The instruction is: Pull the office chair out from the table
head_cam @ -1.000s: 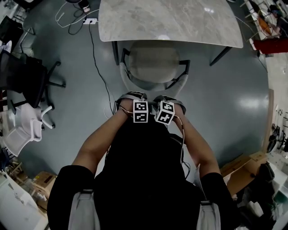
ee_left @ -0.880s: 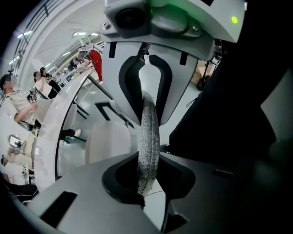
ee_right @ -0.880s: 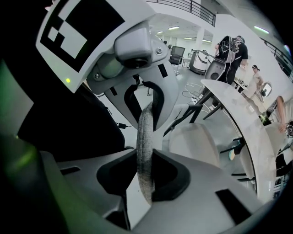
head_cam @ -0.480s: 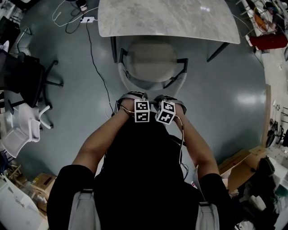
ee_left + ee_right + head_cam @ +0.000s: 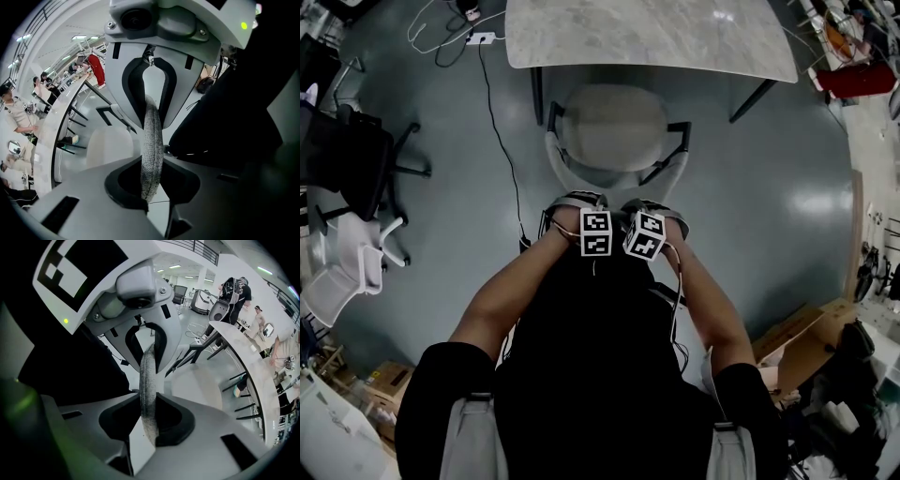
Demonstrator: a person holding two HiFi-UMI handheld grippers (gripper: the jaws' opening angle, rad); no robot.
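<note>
Left hand-held gripper (image 5: 151, 140), right hand-held gripper (image 5: 147, 385) pinch curved grey woven rim of office chair (image 5: 615, 127).

surface (image 5: 656, 37): far edge cut off by the head view's top border
office chair (image 5: 614, 127): base hidden under the seat; middle of the back rim covered by both hands in head view
left gripper (image 5: 151, 150), right gripper (image 5: 147, 394): jaws hidden beneath the marker cubes in head view
black chair (image 5: 352, 159): cut by the left edge
people (image 5: 18, 112): too small to detail
</note>
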